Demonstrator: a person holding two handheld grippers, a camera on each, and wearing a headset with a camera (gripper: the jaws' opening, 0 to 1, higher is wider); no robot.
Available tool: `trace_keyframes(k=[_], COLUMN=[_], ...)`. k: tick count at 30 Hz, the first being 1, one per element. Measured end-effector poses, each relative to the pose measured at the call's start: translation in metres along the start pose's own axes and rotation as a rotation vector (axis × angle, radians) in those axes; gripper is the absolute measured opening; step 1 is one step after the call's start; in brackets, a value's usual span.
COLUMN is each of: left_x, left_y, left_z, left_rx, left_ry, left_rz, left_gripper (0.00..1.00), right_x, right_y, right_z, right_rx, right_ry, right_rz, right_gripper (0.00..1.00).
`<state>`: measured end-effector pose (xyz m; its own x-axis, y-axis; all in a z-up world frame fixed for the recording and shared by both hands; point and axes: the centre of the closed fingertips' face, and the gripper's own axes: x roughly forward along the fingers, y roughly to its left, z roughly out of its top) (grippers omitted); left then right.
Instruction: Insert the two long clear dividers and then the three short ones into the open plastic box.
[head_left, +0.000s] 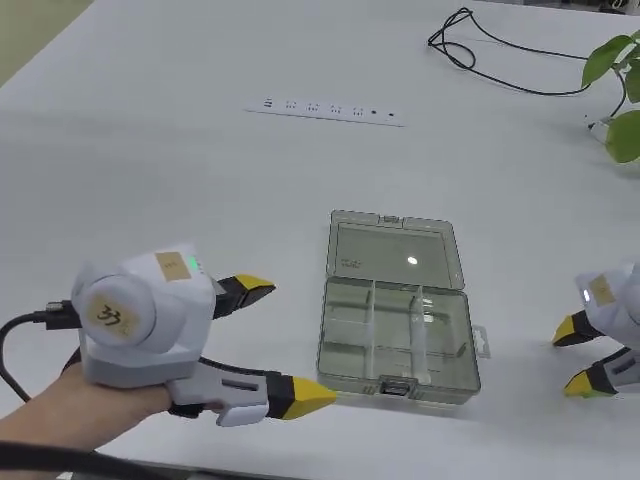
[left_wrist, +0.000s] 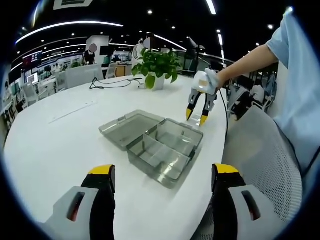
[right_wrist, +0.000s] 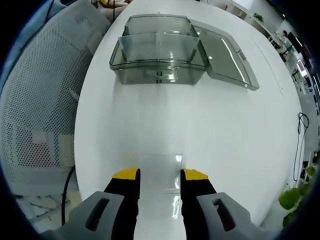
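Observation:
The open plastic box (head_left: 398, 345) lies mid-table with its lid (head_left: 395, 252) folded back flat. Clear dividers stand inside it, two of them running front to back. The box (left_wrist: 165, 147) is also ahead of the left gripper's jaws, and the box (right_wrist: 157, 50) lies ahead of the right gripper's. My left gripper (head_left: 285, 340) is open and empty just left of the box; its jaws are wide apart around nothing (left_wrist: 164, 172). My right gripper (head_left: 573, 357) is to the box's right, shut on a short clear divider (right_wrist: 161, 170) that spans its jaws (right_wrist: 160, 175).
A white power strip (head_left: 325, 110) lies at the back of the table, with a black cable (head_left: 500, 60) and plant leaves (head_left: 620, 90) at the far right. A mesh chair (right_wrist: 40, 100) stands by the table's near edge. A sleeve (left_wrist: 295, 100) shows on the right.

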<state>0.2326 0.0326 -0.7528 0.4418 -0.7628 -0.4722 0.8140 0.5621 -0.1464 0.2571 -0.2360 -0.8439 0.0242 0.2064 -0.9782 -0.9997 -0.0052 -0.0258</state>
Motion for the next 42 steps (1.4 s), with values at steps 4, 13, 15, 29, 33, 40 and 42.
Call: trace_keyframes(k=[4, 13, 15, 29, 33, 40, 42], left_x=[0.000, 0.004, 0.007, 0.028, 0.035, 0.047, 0.049], left_y=[0.002, 0.012, 0.011, 0.000, -0.002, -0.014, -0.016], left_z=[0.003, 0.000, -0.001, 0.024, 0.031, 0.038, 0.040], left_rx=[-0.033, -0.152, -0.172, -0.343, -0.435, -0.592, -0.618], left_ry=[-0.017, -0.018, -0.006, -0.027, -0.007, 0.017, 0.017], left_rz=[0.005, 0.025, 0.021, -0.047, -0.058, -0.130, -0.134], left_gripper=[0.79, 0.78, 0.78, 0.72, 0.62, 0.53, 0.51], right_x=[-0.002, -0.019, -0.024, -0.058, -0.065, -0.065, -0.064], right_y=[0.000, -0.012, -0.014, -0.031, -0.031, -0.031, -0.029], right_z=[0.003, 0.026, 0.034, 0.078, 0.101, 0.136, 0.144], right_rx=[0.002, -0.005, -0.020, -0.092, -0.121, -0.189, -0.203], right_ry=[-0.006, -0.065, -0.080, -0.113, -0.128, -0.141, -0.147], right_rz=[-0.007, -0.064, -0.080, -0.177, -0.212, -0.263, -0.265], right_gripper=[0.32, 0.32, 0.32, 0.32, 0.32, 0.32, 0.32])
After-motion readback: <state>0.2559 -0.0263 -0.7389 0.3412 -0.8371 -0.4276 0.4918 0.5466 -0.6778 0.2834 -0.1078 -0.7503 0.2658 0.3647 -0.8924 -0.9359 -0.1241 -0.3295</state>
